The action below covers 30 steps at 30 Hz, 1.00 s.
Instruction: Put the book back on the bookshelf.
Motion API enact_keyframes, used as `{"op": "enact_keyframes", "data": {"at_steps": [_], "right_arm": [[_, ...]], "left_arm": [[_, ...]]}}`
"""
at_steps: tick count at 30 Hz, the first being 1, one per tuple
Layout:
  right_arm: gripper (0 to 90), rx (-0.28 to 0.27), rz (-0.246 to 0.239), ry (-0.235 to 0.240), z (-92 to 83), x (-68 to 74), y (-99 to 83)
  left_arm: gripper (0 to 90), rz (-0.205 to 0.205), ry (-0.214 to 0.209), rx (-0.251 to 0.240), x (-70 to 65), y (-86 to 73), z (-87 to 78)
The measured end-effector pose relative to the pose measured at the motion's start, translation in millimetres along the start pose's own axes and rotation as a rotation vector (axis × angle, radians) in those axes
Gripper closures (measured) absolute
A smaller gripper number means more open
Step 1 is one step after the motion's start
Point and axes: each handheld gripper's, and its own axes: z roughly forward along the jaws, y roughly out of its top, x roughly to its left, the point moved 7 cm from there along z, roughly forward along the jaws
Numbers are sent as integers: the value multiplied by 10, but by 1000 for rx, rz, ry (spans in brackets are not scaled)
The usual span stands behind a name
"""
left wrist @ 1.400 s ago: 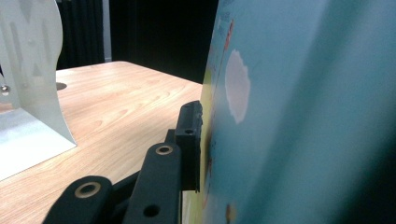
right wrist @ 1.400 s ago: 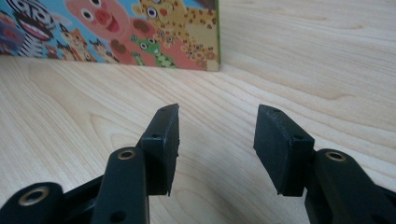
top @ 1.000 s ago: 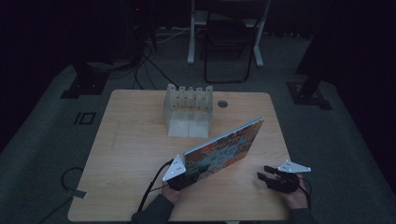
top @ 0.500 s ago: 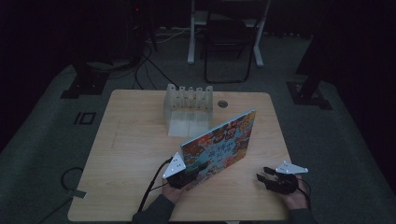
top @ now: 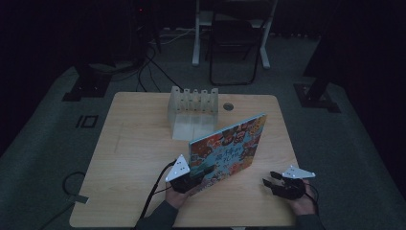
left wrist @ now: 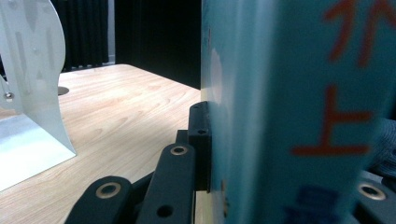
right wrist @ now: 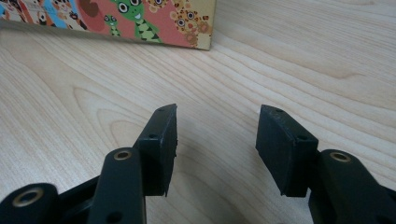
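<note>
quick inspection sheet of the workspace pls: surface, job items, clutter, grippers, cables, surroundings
Surface: wooden table, light, with a round cable hole near the far edge.
Job's things: picture book tilted up on its lower edge; clear slotted rack behind it.
Clutter: nothing seen.
Grippers: left gripper shut on the book's near corner; right gripper open, nothing between the jaws, resting apart from the book.
Cables: one cable trails from the left gripper; more on the floor.
Surroundings: dark room, grey carpet, folding chair beyond the table.
</note>
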Motion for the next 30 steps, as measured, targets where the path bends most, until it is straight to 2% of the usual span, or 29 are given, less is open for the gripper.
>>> {"op": "enact_keyframes", "data": {"at_steps": [3, 11, 21, 25, 30], "right_arm": [[431, 15, -9, -6, 10, 5, -7], [394, 49, -48, -20, 37, 43, -26], [377, 50, -51, -14, 38, 51, -27], [369, 51, -51, -10, 37, 52, -28], [362, 52, -50, -4, 36, 55, -29]], "left_arm": [[812, 2, 1, 0, -11, 12, -11], [813, 17, 3, 6, -25, 43, -35], [813, 21, 15, 6, -21, 67, -72], [813, 46, 31, 4, -38, 82, -109], [813, 42, 38, 7, -27, 82, -131]]}}
